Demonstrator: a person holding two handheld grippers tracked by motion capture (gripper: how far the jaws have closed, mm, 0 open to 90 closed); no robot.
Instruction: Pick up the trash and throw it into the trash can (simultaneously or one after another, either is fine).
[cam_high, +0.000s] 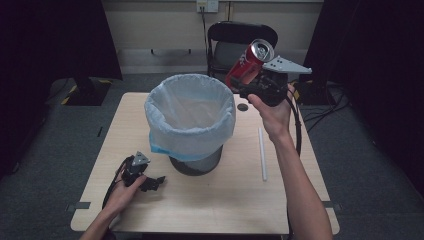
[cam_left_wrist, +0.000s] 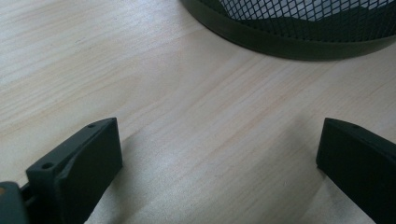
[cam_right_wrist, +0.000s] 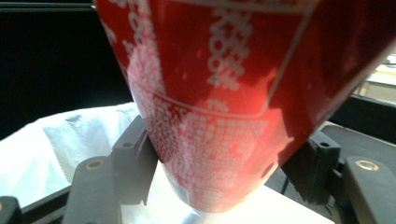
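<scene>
My right gripper (cam_high: 248, 80) has its fingers clamped on a red can (cam_high: 248, 61), tilted, held up by the rim of the mesh bin (cam_high: 196, 165) w/ pale plastic liner (cam_high: 190, 107); can's white print too blurred to read; left gripper (cam_high: 150, 183) rests on the wood-grain table (cam_high: 225, 200), fingers spread apart, holding nothing.

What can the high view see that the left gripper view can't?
The high view alone takes in the red can clamped in the right tool, held tilted beside the bin's white liner, plus a white straw and a chair. The left gripper view alone shows the bin's black mesh up close, between wide-open jaws. Both show the wooden table and the bin's base.
</scene>
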